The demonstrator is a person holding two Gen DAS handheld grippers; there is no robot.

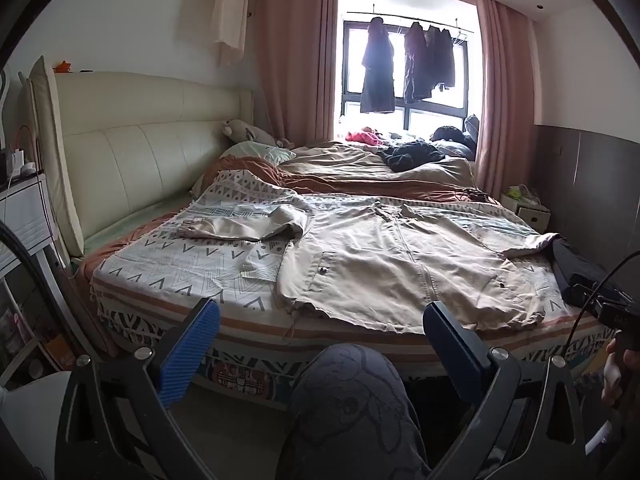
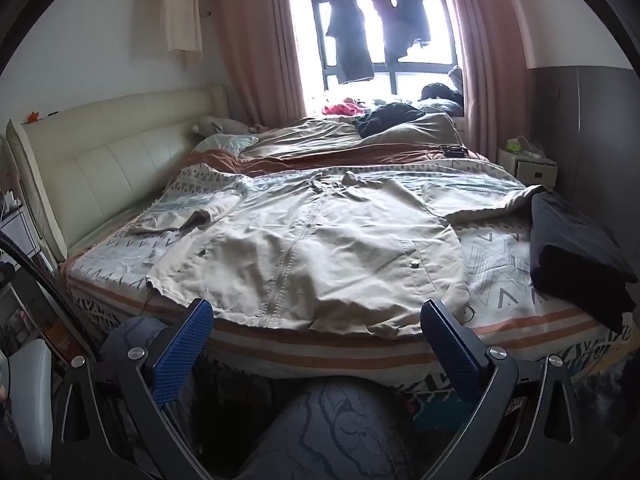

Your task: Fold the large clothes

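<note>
A large beige zip-front jacket (image 1: pixel 400 264) lies spread flat, front up, on the patterned bedspread (image 1: pixel 168 264). Its left sleeve (image 1: pixel 240 226) is bent across the spread; its right sleeve reaches toward the bed's right side. The jacket also fills the middle of the right wrist view (image 2: pixel 312 248). My left gripper (image 1: pixel 320 320) is open and empty, held short of the bed's near edge, below the jacket's hem. My right gripper (image 2: pixel 316 320) is open and empty, just before the hem. A knee in dark patterned trousers (image 1: pixel 348 396) shows between the fingers.
A folded dark garment (image 2: pixel 576 252) lies on the bed's right side. A rumpled brown duvet (image 1: pixel 360 168) and dark clothes (image 1: pixel 412 154) lie further back. The cream headboard (image 1: pixel 132 156) is on the left, a white nightstand (image 2: pixel 528 164) on the right, clothes hang at the window (image 1: pixel 376 68).
</note>
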